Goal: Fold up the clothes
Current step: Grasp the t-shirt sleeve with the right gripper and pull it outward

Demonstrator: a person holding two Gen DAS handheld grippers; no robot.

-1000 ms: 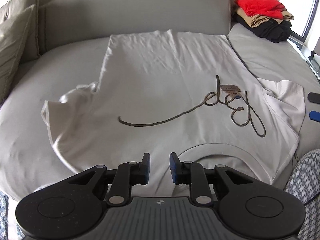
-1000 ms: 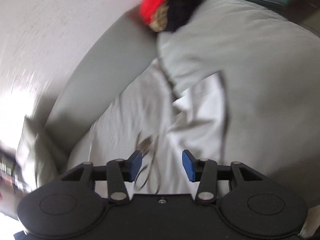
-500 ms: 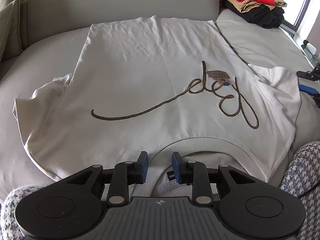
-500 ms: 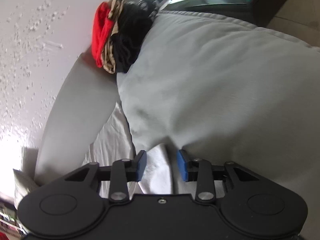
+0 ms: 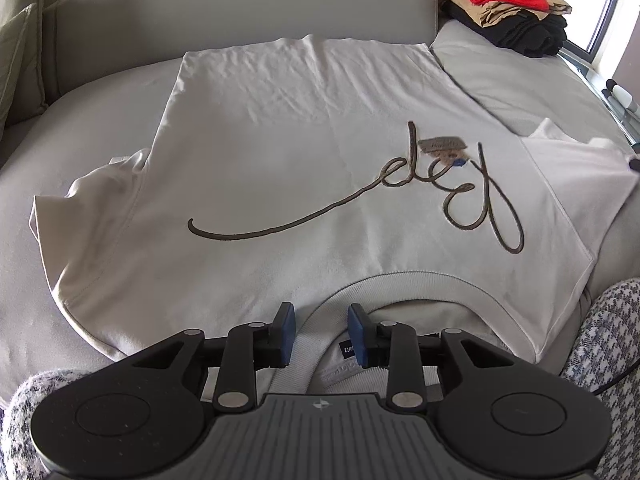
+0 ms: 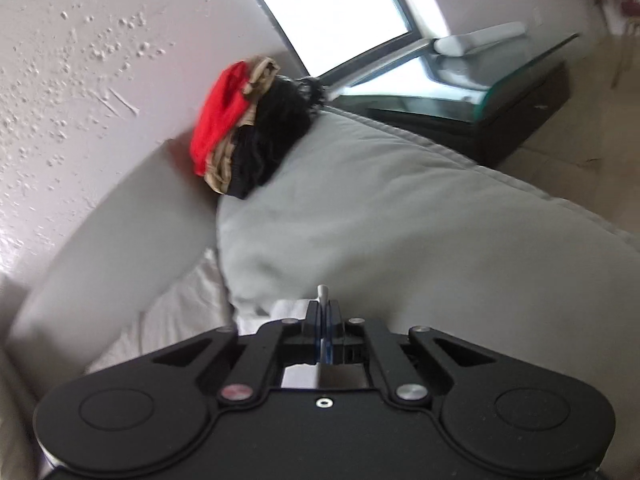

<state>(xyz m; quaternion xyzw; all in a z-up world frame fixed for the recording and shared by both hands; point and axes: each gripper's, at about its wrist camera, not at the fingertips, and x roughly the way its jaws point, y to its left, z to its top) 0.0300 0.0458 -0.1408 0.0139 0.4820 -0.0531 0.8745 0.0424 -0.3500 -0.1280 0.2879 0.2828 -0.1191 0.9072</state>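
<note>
A cream cotton T-shirt with brown script lettering (image 5: 280,152) is spread flat on the grey sofa (image 5: 520,84), its left sleeve rumpled; no fold is made. At its near collar the left tongs (image 5: 320,332) are opening, empty. The right tongs (image 6: 322,320) are clamped on the right sleeve. A finished red, tan and black folded stack (image 5: 512,4) is seen far right.

Sofa seat (image 5: 100,92) bare left of shirt (image 5: 280,160): free passage there. Backrest (image 5: 240,4) walls off far edge. Clothes stack (image 5: 508,4) blocks far right corner. Cushion (image 6: 400,220) free between stack and shirt sleeve. Glass table (image 6: 520,92) bounds right side.
</note>
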